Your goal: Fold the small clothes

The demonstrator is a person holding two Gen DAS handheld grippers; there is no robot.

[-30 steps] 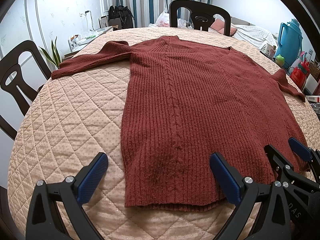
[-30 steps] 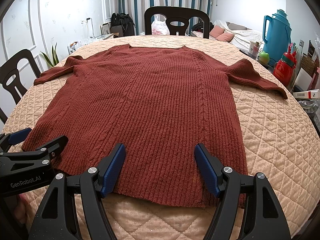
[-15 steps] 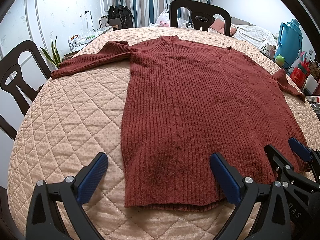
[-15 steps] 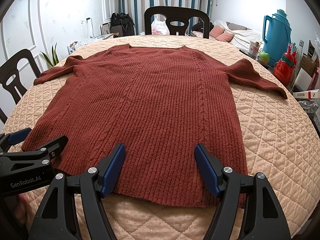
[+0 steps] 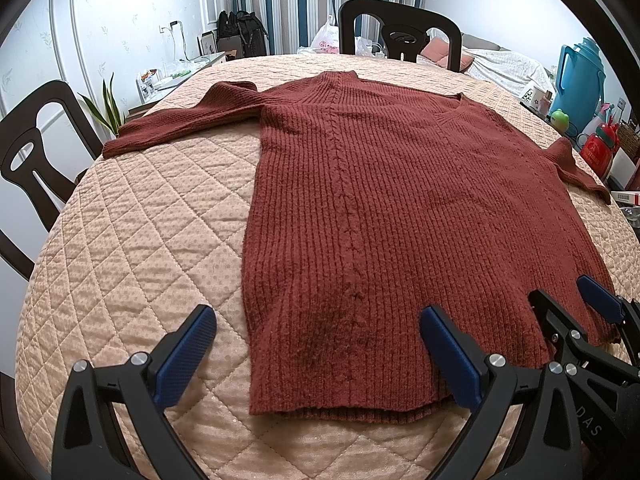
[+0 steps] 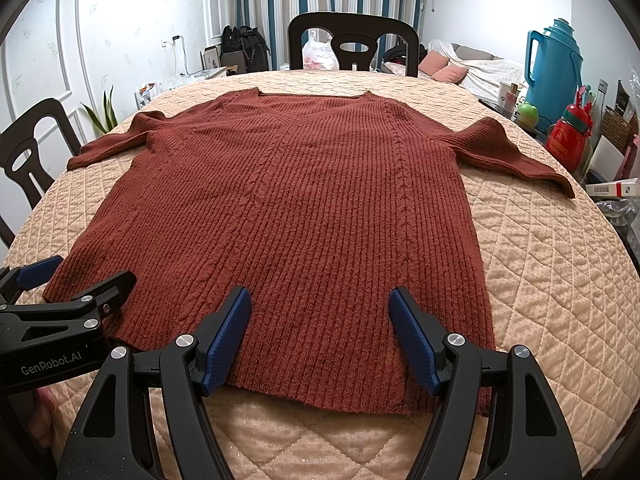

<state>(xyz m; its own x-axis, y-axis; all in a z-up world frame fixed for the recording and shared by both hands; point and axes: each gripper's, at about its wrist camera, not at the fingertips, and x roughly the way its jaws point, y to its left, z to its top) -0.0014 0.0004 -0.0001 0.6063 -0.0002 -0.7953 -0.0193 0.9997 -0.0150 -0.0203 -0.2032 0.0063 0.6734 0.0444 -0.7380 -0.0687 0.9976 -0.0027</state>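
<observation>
A rust-red knitted V-neck sweater (image 5: 400,208) lies flat and spread out on the quilted peach tablecloth (image 5: 140,248), both sleeves out to the sides. It also shows in the right wrist view (image 6: 304,208). My left gripper (image 5: 316,332) is open and empty, hovering over the sweater's lower left hem corner. My right gripper (image 6: 320,320) is open and empty over the hem near the right side. Each gripper shows in the other's view: the right one (image 5: 568,308) at the right edge, the left one (image 6: 76,276) at the left edge.
Dark wooden chairs stand at the far side (image 6: 352,44) and at the left (image 5: 32,152). A blue thermos jug (image 6: 554,72), a red bottle (image 6: 568,144) and small boxes crowd the right edge. A plant (image 5: 104,112) stands at the left.
</observation>
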